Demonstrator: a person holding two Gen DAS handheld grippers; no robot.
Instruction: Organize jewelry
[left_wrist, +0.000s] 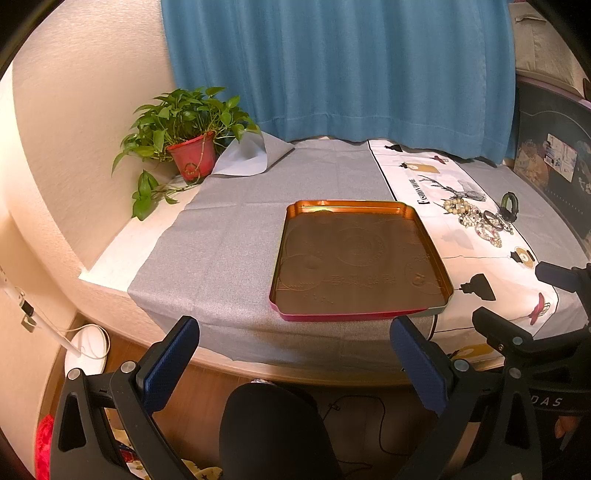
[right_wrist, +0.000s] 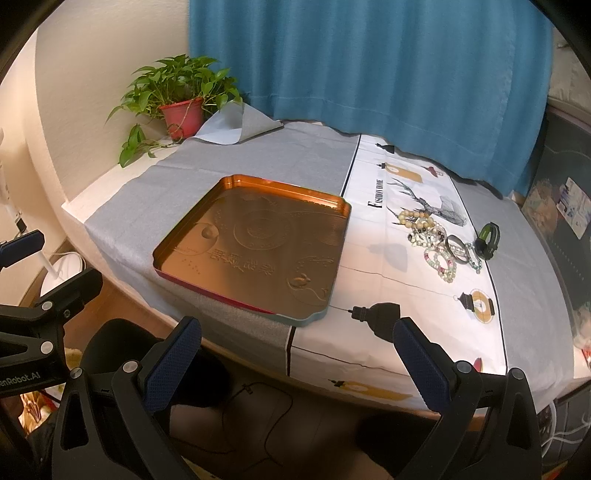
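Observation:
A shallow golden metal tray (left_wrist: 428, 254) with a red outer rim lies on the grey cloth; it holds nothing, and it also shows in the right wrist view (right_wrist: 343, 229). A pile of beaded bracelets (left_wrist: 476, 219) and a dark green bangle (left_wrist: 509, 203) lie on the white printed cloth to the tray's right; the right wrist view shows the bracelets (right_wrist: 432, 240) and the bangle (right_wrist: 488, 240) too. My left gripper (left_wrist: 295, 354) is open and empty, held before the table's front edge below the tray. My right gripper (right_wrist: 297, 354) is open and empty, at the front edge below the tray's right corner.
A potted green plant (left_wrist: 184, 136) in a red pot stands at the back left corner. A blue curtain (left_wrist: 332, 66) hangs behind the table. The white printed cloth (right_wrist: 399, 291) covers the table's right part. A dark board (left_wrist: 554, 158) stands at the right.

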